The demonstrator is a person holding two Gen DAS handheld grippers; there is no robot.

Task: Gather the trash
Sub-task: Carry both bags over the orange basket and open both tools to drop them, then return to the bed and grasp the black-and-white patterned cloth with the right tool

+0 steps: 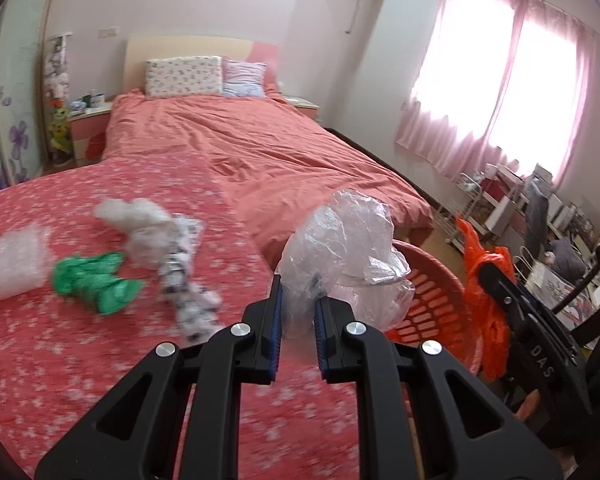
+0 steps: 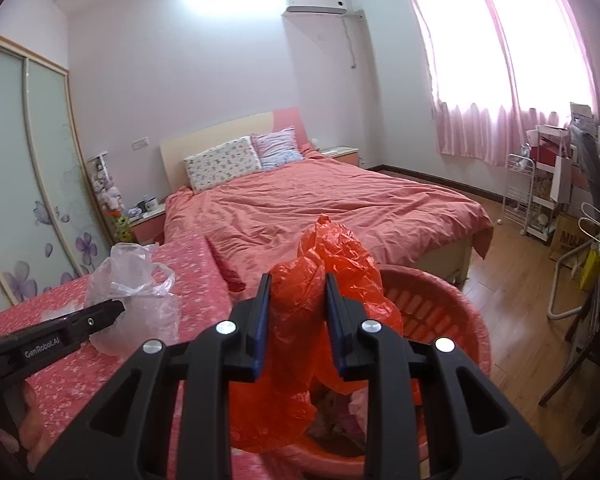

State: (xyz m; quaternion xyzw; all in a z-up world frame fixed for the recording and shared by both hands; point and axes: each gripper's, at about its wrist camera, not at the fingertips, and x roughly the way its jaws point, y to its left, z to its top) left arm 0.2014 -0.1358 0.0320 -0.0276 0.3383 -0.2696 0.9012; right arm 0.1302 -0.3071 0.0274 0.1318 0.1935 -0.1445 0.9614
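My left gripper [image 1: 298, 300] is shut on a crumpled clear plastic bag [image 1: 340, 240] and holds it above the floral red table cover [image 1: 60, 360], beside the red basket [image 1: 432, 300]. My right gripper [image 2: 296, 292] is shut on an orange plastic bag [image 2: 324, 264] and holds it over the near rim of the red basket [image 2: 452, 320]. The orange bag [image 1: 484, 276] and right gripper also show at the right of the left wrist view. The clear bag [image 2: 132, 280] and left gripper [image 2: 118, 308] show at the left of the right wrist view. A green bag [image 1: 96, 280], bubble wrap [image 1: 12, 264] and white wrappers [image 1: 152, 228] lie on the cover.
A bed with a pink quilt [image 2: 320, 204] stands behind the table. A white wire rack [image 2: 528, 196] and a cluttered desk [image 2: 592, 168] stand at the right under the pink curtains. A wardrobe with sliding doors [image 2: 28, 160] stands at the left.
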